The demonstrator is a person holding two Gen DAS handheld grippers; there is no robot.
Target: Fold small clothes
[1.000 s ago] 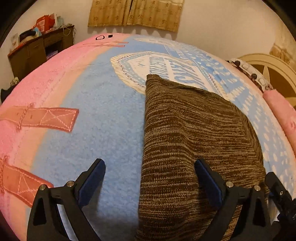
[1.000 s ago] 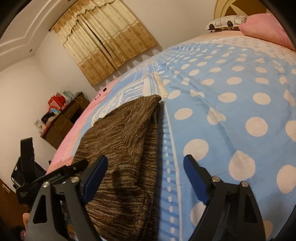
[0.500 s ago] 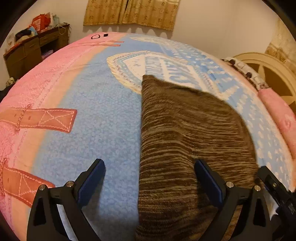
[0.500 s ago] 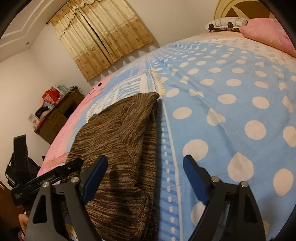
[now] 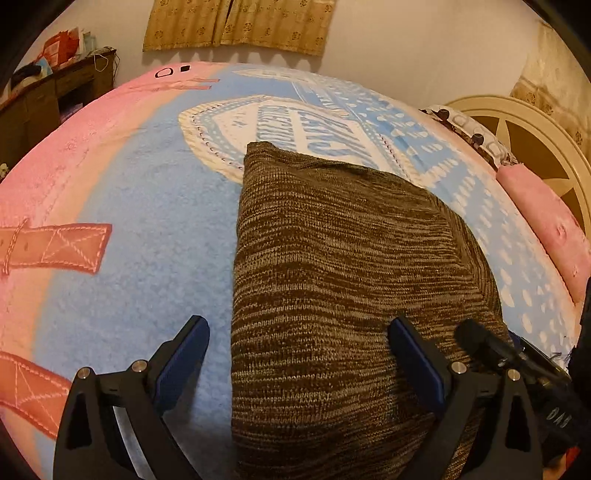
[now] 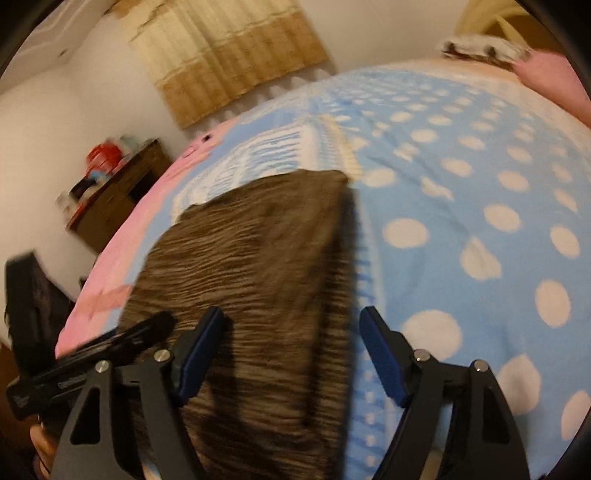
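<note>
A brown knit garment [image 5: 332,280] lies folded flat on the blue and pink bedspread [image 5: 140,229]. My left gripper [image 5: 299,339] is open and empty, its jaws straddling the garment's left near edge. My right gripper [image 6: 291,332] is open and empty, over the garment's right near edge; the garment [image 6: 258,258] shows blurred in the right wrist view. The right gripper's body [image 5: 517,362] shows at the right of the left wrist view. The left gripper's body [image 6: 92,354] shows at the left of the right wrist view.
A pink pillow [image 5: 546,229] and a patterned pillow [image 5: 469,133] lie by the headboard [image 5: 535,147] on the right. A wooden dresser [image 5: 44,99] with clutter stands far left. Curtains [image 5: 240,22] hang on the far wall.
The right gripper has swung left over the garment's right edge, its view now blurred. The left gripper has shifted slightly. Both stay open.
</note>
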